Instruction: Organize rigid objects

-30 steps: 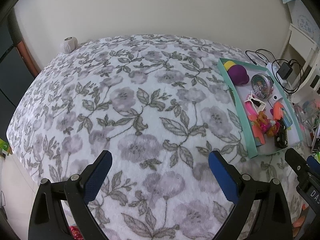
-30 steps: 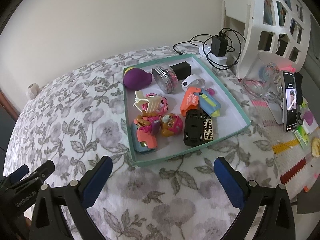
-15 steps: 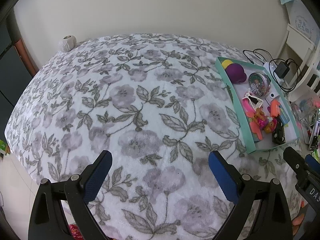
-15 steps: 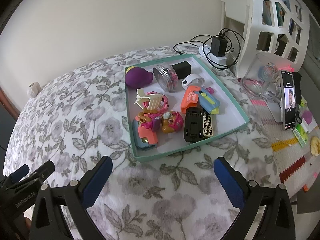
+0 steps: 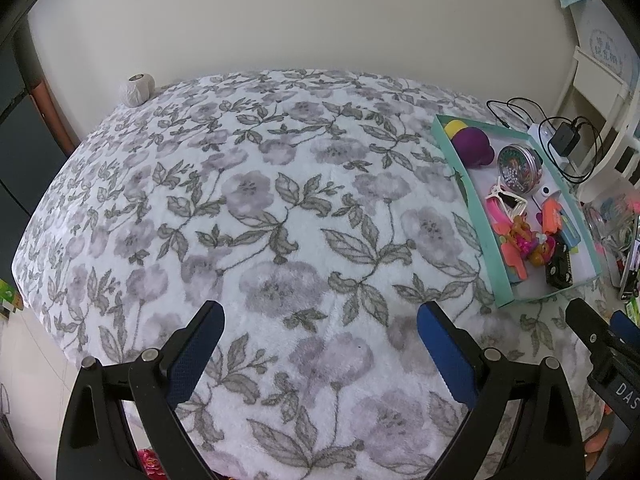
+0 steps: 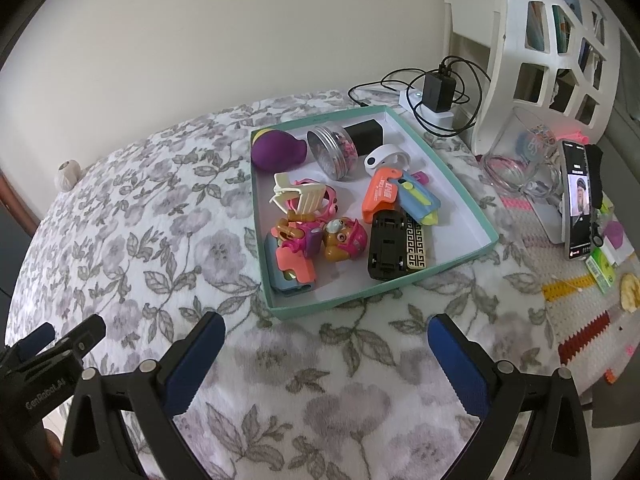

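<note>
A teal box [image 6: 464, 196] with a white floor holds several rigid items: a purple ball toy [image 6: 278, 148], a round tin [image 6: 332, 152], a black block [image 6: 366, 132], a white ring [image 6: 384, 158], an orange toy [image 6: 380, 192], a black car [image 6: 386, 246], a pup figure [image 6: 344, 238] and a cream hair clip [image 6: 298, 196]. The box also shows at the right of the left wrist view [image 5: 464, 184]. My right gripper [image 6: 326, 332] is open and empty, just in front of the box. My left gripper [image 5: 320, 322] is open and empty over the floral blanket, left of the box.
A floral blanket [image 5: 260, 208] covers the surface. A charger and cables [image 6: 438, 92] lie behind the box. A white shelf [image 6: 556, 40], a glass mug [image 6: 520, 160] and a phone on a stand [image 6: 576, 200] stand at the right. A yarn ball [image 5: 136, 90] sits far left.
Both grippers have drawn back and risen slightly; the box looks a little smaller and further in both views. Jaws stay open.
</note>
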